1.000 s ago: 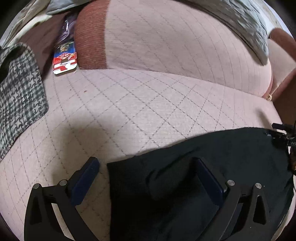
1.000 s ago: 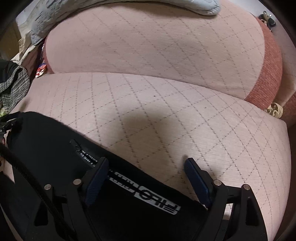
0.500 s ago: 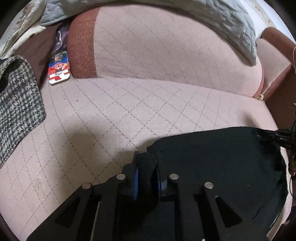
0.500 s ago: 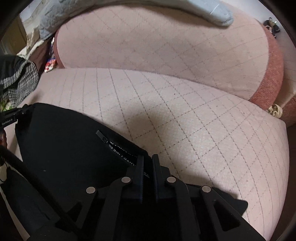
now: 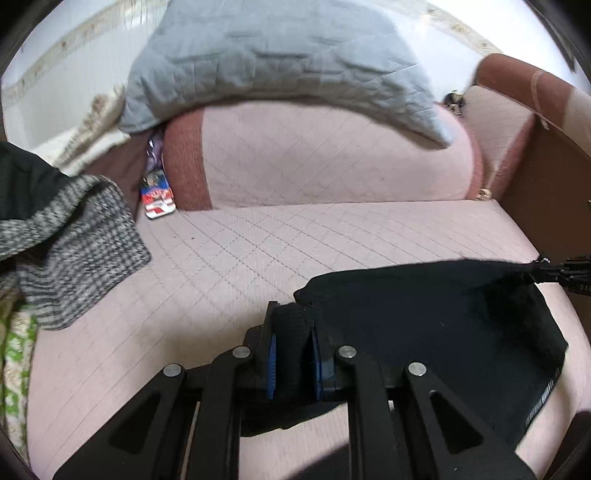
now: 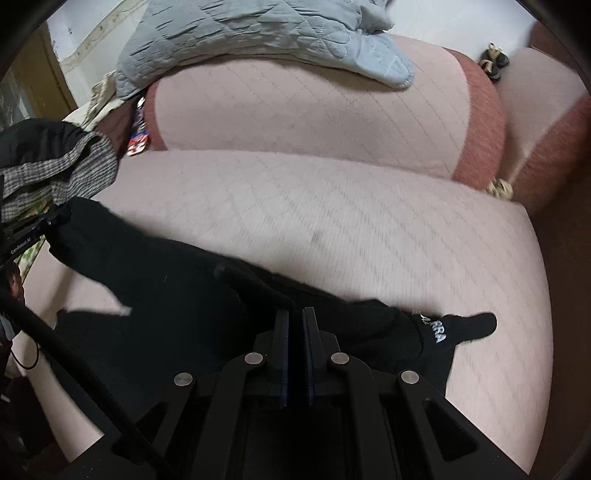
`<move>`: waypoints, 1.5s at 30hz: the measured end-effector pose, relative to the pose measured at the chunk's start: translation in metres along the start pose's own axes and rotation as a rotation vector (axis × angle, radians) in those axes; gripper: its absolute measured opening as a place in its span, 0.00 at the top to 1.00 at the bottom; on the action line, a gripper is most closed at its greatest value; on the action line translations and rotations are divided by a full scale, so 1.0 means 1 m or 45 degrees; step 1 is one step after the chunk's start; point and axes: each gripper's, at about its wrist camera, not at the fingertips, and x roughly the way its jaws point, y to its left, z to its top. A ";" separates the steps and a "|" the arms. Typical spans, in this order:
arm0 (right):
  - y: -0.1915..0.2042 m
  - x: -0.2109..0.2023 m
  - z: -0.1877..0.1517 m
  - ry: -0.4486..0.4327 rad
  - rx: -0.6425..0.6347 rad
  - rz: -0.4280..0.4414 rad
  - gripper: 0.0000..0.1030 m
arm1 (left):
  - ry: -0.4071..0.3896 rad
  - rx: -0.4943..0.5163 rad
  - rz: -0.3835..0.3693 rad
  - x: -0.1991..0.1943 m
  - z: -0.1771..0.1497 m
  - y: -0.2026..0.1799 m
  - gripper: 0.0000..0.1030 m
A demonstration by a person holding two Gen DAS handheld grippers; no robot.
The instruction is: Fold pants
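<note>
We saw both clamps unchanged: left hand-held gripper (image 5: 293, 354) and right hand-held gripper (image 6: 294, 350) each pinched the black pants (image 5: 436, 314), now lifted off the sofa seat's (image 6: 332, 206) front edge.

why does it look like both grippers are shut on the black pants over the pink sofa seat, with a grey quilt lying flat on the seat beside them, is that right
Nearly. The left gripper and right gripper are both shut on the black pants over the pink sofa seat. But the grey quilt does not lie on the seat: it is draped over the top of the backrest, as the right wrist view shows.
</note>
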 end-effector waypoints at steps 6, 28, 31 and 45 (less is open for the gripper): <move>0.014 -0.027 -0.081 0.041 0.065 0.017 0.94 | -0.026 0.097 -0.004 -0.063 -0.073 -0.026 0.86; 0.035 -0.063 -0.226 0.053 0.184 -0.020 0.55 | 0.175 -0.478 -0.073 -0.119 -0.189 0.044 0.41; 0.032 -0.066 -0.224 0.027 0.251 -0.004 0.55 | 0.261 -0.621 -0.170 -0.094 -0.191 0.050 0.41; -0.053 -0.111 -0.237 -0.126 0.616 -0.111 0.55 | 0.184 -0.447 0.030 -0.081 -0.127 0.035 0.92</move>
